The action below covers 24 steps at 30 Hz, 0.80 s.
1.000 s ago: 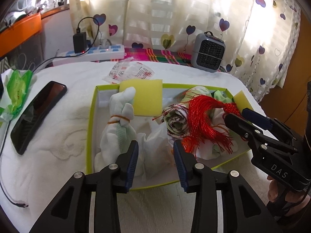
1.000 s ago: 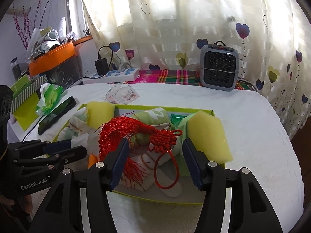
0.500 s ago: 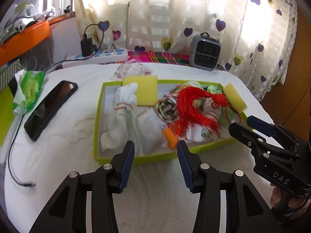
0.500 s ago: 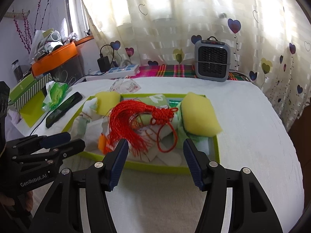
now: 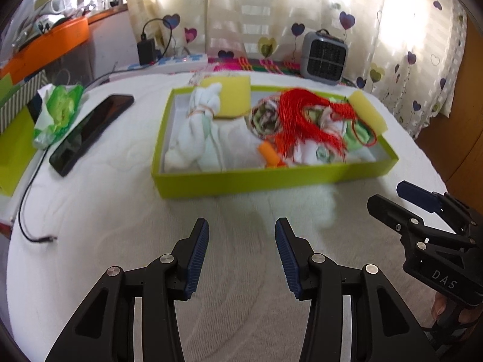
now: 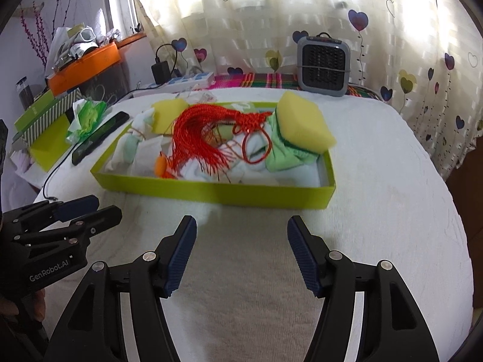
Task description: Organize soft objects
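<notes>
A lime green box (image 5: 271, 179) (image 6: 211, 191) stands on the white padded table. It holds a red tassel knot (image 5: 305, 117) (image 6: 199, 138), two yellow sponges (image 5: 232, 96) (image 6: 302, 123), a tied white cloth bundle (image 5: 196, 132), rolled socks (image 5: 265, 117), green cloth (image 6: 286, 154) and a small orange piece (image 5: 268, 155). My left gripper (image 5: 241, 256) is open and empty, short of the box's near wall. My right gripper (image 6: 241, 253) is open and empty too, and shows in the left wrist view (image 5: 395, 199).
A black phone (image 5: 90, 129) and a green-and-white wrapper (image 5: 57, 114) lie left of the box. A cable (image 5: 30, 211) trails off the table's left edge. A power strip (image 5: 172, 61) and a grey heater (image 5: 324, 57) stand at the back by the curtain.
Both grippers have pulled back from above the box towards the near side of the table. Both stay open and empty. The box's contents have not moved.
</notes>
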Tool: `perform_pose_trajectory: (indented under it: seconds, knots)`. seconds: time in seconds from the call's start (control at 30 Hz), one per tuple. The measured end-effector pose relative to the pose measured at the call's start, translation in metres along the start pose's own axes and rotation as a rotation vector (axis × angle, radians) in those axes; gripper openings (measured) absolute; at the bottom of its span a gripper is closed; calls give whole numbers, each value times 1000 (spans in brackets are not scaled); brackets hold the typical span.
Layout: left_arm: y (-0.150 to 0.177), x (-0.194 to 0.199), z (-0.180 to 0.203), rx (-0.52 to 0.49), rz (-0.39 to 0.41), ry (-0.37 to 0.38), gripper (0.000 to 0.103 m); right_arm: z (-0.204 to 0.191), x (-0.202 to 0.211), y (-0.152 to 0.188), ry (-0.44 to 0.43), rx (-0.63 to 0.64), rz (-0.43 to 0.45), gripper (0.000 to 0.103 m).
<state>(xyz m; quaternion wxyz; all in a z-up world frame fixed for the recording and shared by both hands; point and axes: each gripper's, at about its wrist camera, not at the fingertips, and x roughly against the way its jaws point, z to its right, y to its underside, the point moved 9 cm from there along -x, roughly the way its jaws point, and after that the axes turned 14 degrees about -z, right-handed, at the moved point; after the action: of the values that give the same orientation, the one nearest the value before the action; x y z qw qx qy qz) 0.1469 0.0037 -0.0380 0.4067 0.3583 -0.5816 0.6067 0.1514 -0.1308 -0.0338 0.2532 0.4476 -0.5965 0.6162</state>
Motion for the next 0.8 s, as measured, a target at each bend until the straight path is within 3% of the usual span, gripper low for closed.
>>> perform_pose_trajectory:
  seconds: [0.27, 0.63, 0.8]
  knots:
    - [18, -9, 3, 7, -41, -5, 44, 3, -11, 18, 27, 10, -61, 64]
    - [21, -11, 5, 18, -28, -41, 45, 14, -18, 29, 91, 3, -104, 64]
    - [22, -11, 7, 4, -13, -74, 46, 17, -18, 31, 95, -10, -109, 69]
